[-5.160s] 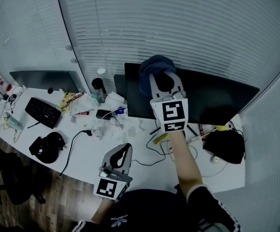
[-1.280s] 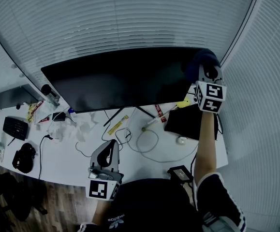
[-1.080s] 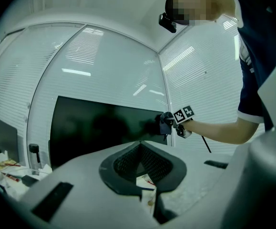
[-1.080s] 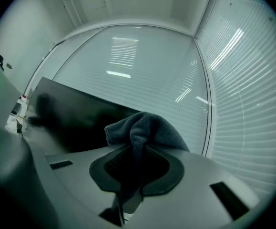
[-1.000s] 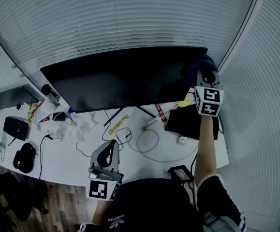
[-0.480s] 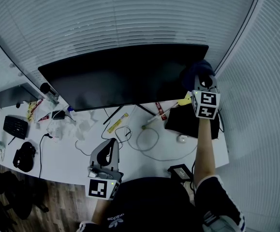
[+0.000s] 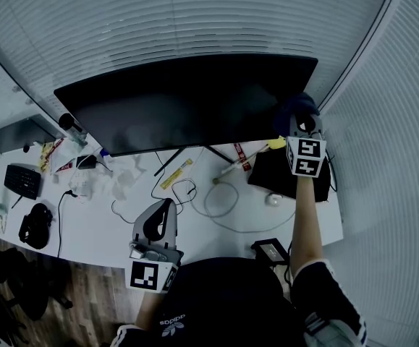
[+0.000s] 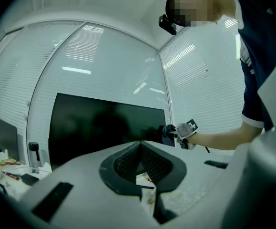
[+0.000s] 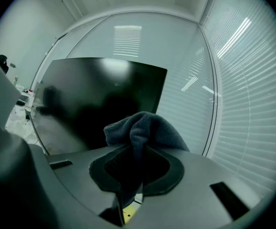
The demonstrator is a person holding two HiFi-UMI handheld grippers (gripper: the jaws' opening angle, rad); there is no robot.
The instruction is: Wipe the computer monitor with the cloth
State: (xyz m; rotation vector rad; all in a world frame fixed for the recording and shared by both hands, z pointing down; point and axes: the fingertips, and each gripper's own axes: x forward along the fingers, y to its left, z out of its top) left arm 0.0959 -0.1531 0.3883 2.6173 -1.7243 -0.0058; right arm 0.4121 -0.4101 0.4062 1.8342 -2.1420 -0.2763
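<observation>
The wide black monitor [image 7: 187, 103] stands at the back of the white desk [image 7: 108, 230]. My right gripper [image 7: 301, 119] is shut on a dark blue cloth [image 7: 294, 105], which is pressed against the screen's lower right corner. In the right gripper view the cloth [image 9: 145, 127] bunches up between the jaws in front of the monitor [image 9: 95, 99]. My left gripper [image 7: 160, 221] hovers low over the desk's front edge, shut with nothing in it. The left gripper view looks at the monitor [image 8: 99, 123] and, at its right edge, the cloth [image 8: 168, 133].
Looped cables [image 7: 220, 204], a mouse [image 7: 272, 199], a black bag [image 7: 289, 176] and a yellow item [image 7: 276, 144] lie below the screen. A small black device [image 7: 271, 250] sits at the front edge. Far left are a keyboard [image 7: 22, 181], a bottle [image 7: 68, 123] and a second monitor [image 7: 14, 132].
The right gripper has carried the cloth from the screen's upper left to its right end, then slid it down the right edge. The left gripper has stayed put.
</observation>
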